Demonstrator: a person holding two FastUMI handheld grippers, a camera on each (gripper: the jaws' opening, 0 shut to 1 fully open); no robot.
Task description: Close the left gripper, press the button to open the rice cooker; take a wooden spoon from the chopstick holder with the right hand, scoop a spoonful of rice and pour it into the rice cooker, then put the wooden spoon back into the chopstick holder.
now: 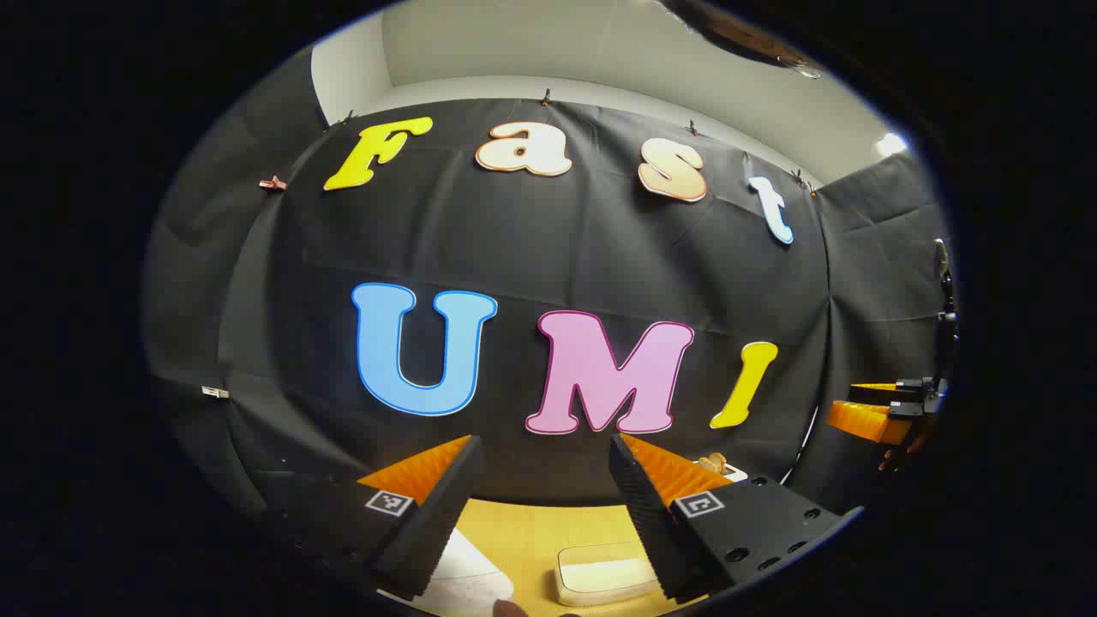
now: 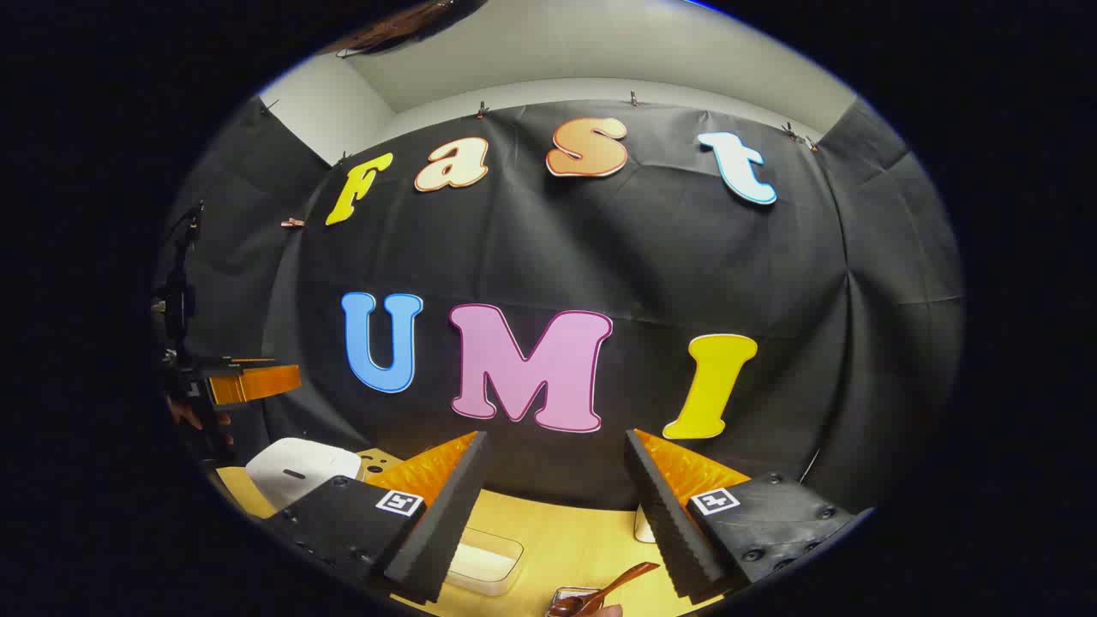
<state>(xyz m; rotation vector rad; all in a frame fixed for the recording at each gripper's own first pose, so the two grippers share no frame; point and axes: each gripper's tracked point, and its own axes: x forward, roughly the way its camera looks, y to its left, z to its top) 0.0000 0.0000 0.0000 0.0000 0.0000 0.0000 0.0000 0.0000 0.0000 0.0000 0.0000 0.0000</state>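
Task not begun. Left gripper [image 1: 544, 480] and right gripper [image 2: 553, 476] jaws spread, empty. Rice cooker [image 2: 302, 470] lid down, lower left; wooden spoon [image 2: 615, 584] at bottom centre, untouched.

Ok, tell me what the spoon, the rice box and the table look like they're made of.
Spoon: looks like wood, brown with a slight sheen.
Rice box: probably clear plastic, since the white contents show through its walls.
Table: pale wood or laminate, smooth and matte.

Right claw [image 2: 548, 506] gapes empty above table [image 2: 557, 536]; wooden spoon [image 2: 613, 584] lies below.
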